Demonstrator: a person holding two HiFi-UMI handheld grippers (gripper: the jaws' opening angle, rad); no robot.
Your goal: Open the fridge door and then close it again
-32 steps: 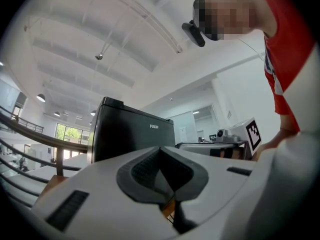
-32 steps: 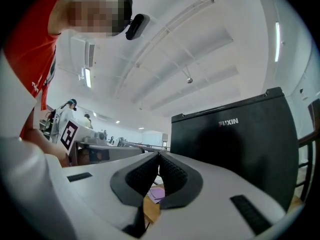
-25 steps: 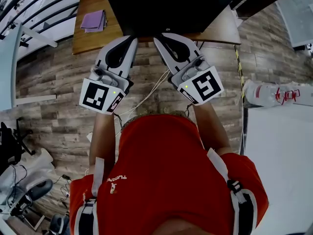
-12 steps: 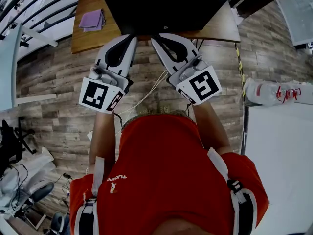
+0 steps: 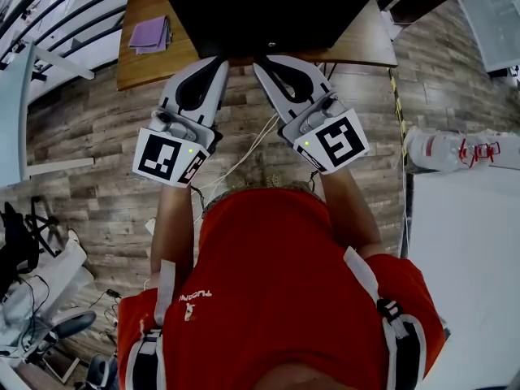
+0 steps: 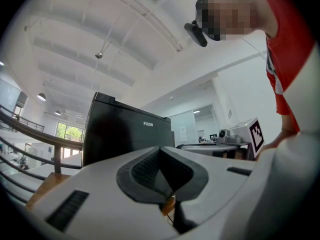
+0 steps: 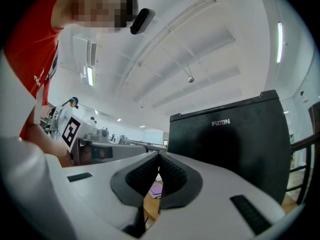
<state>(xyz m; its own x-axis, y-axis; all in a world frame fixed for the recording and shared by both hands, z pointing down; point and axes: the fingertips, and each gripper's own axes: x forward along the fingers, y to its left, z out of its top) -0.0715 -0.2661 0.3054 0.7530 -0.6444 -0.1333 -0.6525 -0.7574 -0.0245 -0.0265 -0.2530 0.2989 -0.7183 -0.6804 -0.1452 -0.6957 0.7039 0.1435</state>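
Observation:
A small black fridge with its door closed stands on a wooden table just ahead of me. It fills the middle of the left gripper view and the right side of the right gripper view. My left gripper is shut and empty, its tip close to the fridge's front lower left. My right gripper is shut and empty too, beside the left one in front of the fridge. Their tips point toward each other, a little apart. Whether either touches the fridge is unclear.
A purple cloth lies on the table left of the fridge. White cables hang under the grippers over a wood-plank floor. A white table stands at the right, chairs at the lower left. A railing runs at the upper left.

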